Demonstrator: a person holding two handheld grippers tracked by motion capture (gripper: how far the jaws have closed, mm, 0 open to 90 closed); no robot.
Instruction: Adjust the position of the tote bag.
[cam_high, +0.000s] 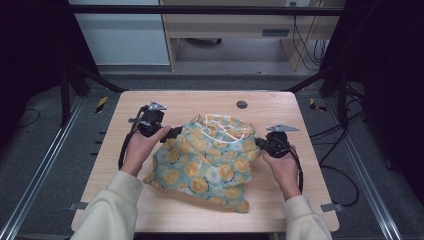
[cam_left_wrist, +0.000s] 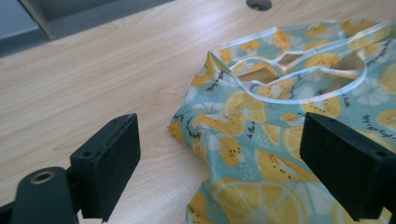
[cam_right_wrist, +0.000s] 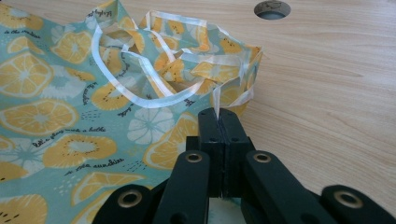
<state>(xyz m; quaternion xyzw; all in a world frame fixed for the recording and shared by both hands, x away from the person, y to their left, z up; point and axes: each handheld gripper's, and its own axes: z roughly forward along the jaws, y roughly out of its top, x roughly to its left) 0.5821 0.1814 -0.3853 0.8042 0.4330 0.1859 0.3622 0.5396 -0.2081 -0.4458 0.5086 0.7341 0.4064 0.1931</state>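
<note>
Two tools at work on the desk | lemon-print bag lies crumpled mid-desk, white handles bunched at its far end | right tool clamps tight on the bag's edge by the handles | left tool gapes wide over the bag's near-left corner, gripping nothing

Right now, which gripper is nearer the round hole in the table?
Right. The right gripper, jaws shut on the bag, sits just below and right of the hole. The left gripper is farther off, across the bag's left edge.
</note>
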